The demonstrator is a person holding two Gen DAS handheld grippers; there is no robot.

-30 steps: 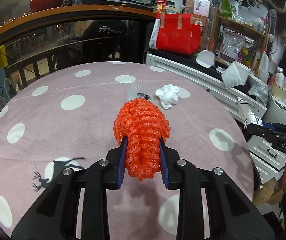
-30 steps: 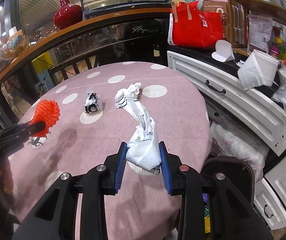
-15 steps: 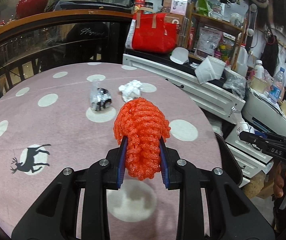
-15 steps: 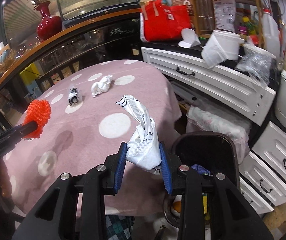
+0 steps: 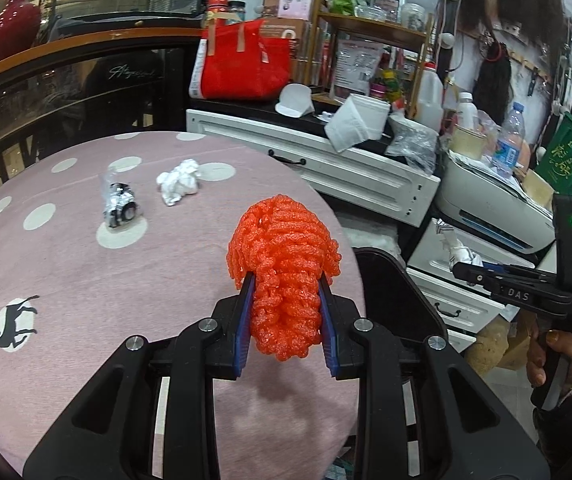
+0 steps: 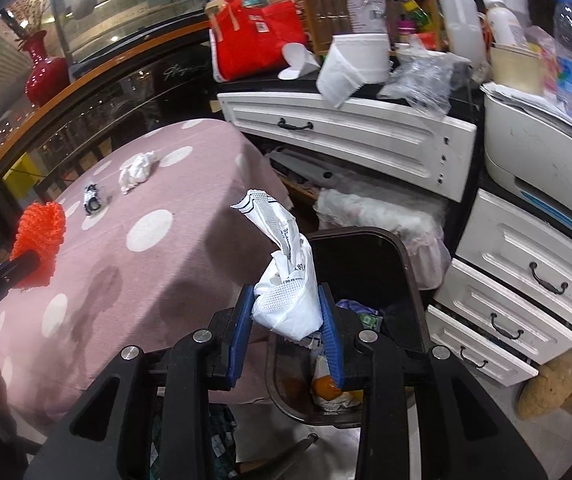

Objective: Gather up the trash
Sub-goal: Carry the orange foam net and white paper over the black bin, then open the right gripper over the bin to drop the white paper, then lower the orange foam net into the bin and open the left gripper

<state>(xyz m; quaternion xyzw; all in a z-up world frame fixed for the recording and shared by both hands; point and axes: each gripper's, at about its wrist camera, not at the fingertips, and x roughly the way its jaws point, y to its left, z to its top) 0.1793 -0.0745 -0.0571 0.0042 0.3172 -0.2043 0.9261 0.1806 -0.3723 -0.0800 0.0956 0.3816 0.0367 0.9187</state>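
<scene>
Left gripper (image 5: 286, 320): jaws clamped on orange foam net (image 5: 283, 268), frame centre, above table (image 5: 85, 272) edge.
Right gripper (image 6: 288, 322): jaws pinching white wrapper (image 6: 286, 280) over bin (image 6: 370, 264).
Risk: light wrapper may drift past rim; net may snag on pads.

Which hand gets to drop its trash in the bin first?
Probably the right. The right gripper holds its white wrapper over the open bin, while the left gripper's orange foam net hangs over the table.

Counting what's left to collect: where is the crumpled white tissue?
In both views the crumpled white tissue lies on the pink table's far side, just right of the small black-and-clear wrapper.
</scene>
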